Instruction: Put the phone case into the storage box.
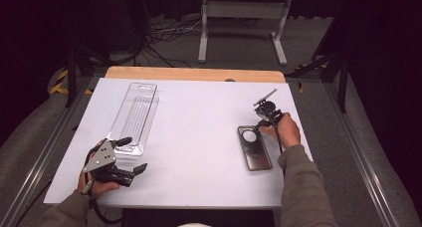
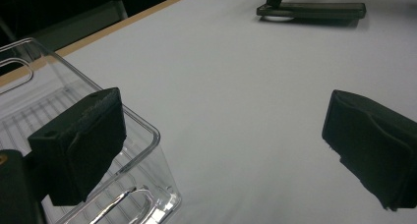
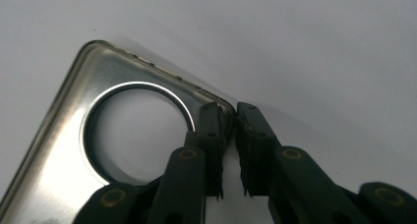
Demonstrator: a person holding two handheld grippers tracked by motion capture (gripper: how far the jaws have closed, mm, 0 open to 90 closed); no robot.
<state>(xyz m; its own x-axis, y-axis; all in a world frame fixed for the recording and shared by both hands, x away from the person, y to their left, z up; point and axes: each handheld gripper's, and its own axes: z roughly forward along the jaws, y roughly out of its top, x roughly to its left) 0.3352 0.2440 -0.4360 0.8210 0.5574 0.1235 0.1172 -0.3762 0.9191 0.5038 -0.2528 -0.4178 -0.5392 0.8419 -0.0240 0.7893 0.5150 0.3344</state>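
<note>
A clear plastic blister tray (image 1: 133, 116) lies lengthwise on the left of the white table (image 1: 199, 102). My left gripper (image 1: 134, 154) stands open at the tray's near end. In the left gripper view one jaw hangs over the tray's corner (image 2: 147, 128) and the other over bare table, with the left gripper (image 2: 223, 106) holding nothing. A dark shiny phone case (image 1: 256, 150) with a round hole lies on the right. My right gripper (image 1: 261, 129) is at its far end. In the right gripper view the right gripper (image 3: 228, 108) pinches the case (image 3: 64, 150) rim at the corner beside the hole.
A wooden strip (image 1: 194, 73) borders the table's far edge. Beyond it on the floor are a white stand (image 1: 239, 18) and loose cables (image 1: 164, 35). Metal rails run along both sides of the table. The phone case (image 2: 314, 9) lies far across from the left gripper.
</note>
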